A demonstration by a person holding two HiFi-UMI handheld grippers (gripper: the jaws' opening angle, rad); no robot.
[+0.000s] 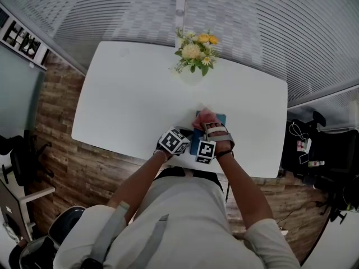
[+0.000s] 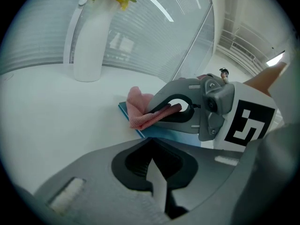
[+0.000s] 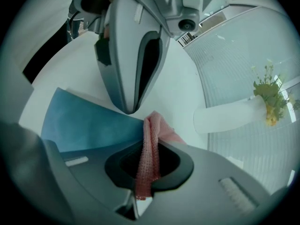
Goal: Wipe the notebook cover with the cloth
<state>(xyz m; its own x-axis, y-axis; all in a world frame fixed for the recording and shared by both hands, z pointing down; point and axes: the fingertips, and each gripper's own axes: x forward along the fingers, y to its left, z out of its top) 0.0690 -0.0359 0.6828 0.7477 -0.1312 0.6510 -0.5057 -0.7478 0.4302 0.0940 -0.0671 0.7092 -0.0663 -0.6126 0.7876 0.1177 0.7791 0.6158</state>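
**A:** Head view first. Where is everything?

**B:** The blue notebook (image 1: pixel 221 117) lies flat on the white desk (image 1: pixel 129 94), near the person's edge. The pink cloth (image 1: pixel 206 117) is bunched on top of it. The left tool (image 1: pixel 180 138) and the right tool (image 1: pixel 211 134) sit side by side over it, and a vase of flowers (image 1: pixel 193 55) stands well apart.

**A:** And the left gripper view?

**B:** The left tool's (image 2: pixel 154 172) jaws are closed together with nothing between them. Ahead, the right tool (image 2: pixel 180 108) drags the cloth (image 2: pixel 139 111) across the notebook's (image 2: pixel 161 134) corner.

**A:** Right gripper view?

**B:** The right tool (image 3: pixel 144 175) is clamped on a fold of cloth (image 3: pixel 151 139), which trails onto the cover (image 3: pixel 79 125). The left tool's (image 3: pixel 130 74) tip sits at the notebook's far edge. I can't tell whether it is pressing down.

**A:** How will these things handle?

**B:** The cloth looks soft, light and loosely knit, so it will bunch up. A pinch on a thick fold, as it is held now, seems the right grip. The notebook looks thin and light with a smooth cover, so it will probably slide on the desk. I'd pin it at an edge or corner while wiping.
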